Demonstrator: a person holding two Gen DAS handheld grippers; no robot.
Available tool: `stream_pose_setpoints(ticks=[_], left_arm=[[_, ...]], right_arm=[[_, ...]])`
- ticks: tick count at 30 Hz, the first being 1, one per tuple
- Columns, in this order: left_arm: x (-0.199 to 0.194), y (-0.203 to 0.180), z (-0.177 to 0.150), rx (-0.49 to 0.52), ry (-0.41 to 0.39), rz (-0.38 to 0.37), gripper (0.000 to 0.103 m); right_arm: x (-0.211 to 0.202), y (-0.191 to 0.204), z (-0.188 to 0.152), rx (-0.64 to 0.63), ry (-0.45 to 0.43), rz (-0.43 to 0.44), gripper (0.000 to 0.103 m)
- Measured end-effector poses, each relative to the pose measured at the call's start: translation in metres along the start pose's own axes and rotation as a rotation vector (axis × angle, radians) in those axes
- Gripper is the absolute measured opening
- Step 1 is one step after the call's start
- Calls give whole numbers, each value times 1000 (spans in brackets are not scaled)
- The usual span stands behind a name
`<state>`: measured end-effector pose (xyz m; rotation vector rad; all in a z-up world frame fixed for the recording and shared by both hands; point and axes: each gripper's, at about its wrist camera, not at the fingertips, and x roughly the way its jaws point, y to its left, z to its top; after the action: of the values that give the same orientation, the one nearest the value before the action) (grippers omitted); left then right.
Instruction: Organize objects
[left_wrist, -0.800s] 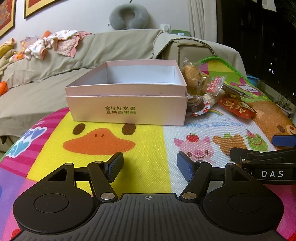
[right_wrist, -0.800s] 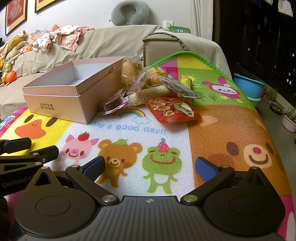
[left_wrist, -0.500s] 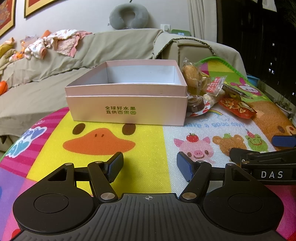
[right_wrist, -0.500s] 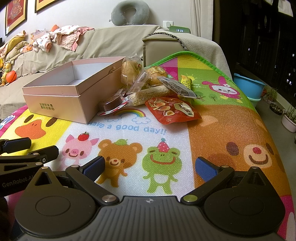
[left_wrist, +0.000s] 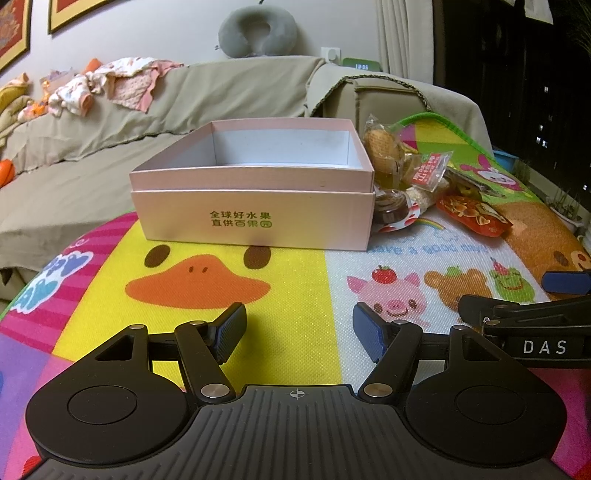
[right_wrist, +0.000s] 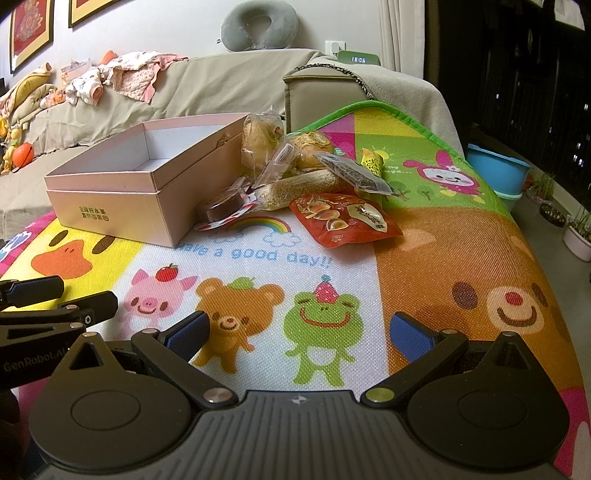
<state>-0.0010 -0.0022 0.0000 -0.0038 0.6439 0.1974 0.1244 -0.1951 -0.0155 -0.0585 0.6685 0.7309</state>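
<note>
Box (left_wrist: 255, 218) floor — hidden behind wall

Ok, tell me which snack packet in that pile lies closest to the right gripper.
The red packet printed with chestnuts. It lies flat at the front of the pile, nearest the right gripper; the clear-wrapped snacks sit behind it, closer to the pink box.

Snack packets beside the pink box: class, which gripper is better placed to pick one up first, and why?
Probably the right gripper: open, facing the snack pile, with the red packet nearest ahead. The left gripper, also open, faces the pink box, the snacks off to its right.
</note>
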Motion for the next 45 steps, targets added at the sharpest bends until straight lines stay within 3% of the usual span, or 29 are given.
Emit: stream_pose_setpoints(ticks=[20, 28, 31, 36, 41, 45], left_arm=[[0, 0, 2, -28, 14, 20, 71], [2, 13, 34, -56, 175, -1, 69], [-14, 26, 51, -57, 195, 4, 69], [-29, 72, 96, -46, 139, 123, 69], [22, 127, 130, -107, 188, 169, 69], [64, 146, 147, -73, 219, 143, 69]], right_arm=[[4, 1, 5, -9, 16, 6, 103], [15, -4, 30, -52, 218, 46, 103], [20, -3, 36, -53, 269, 38, 103], [25, -2, 42, -58, 334, 31, 103], [36, 1, 54, -60, 426, 19, 103], [39, 6, 57, 0, 470, -40, 103]])
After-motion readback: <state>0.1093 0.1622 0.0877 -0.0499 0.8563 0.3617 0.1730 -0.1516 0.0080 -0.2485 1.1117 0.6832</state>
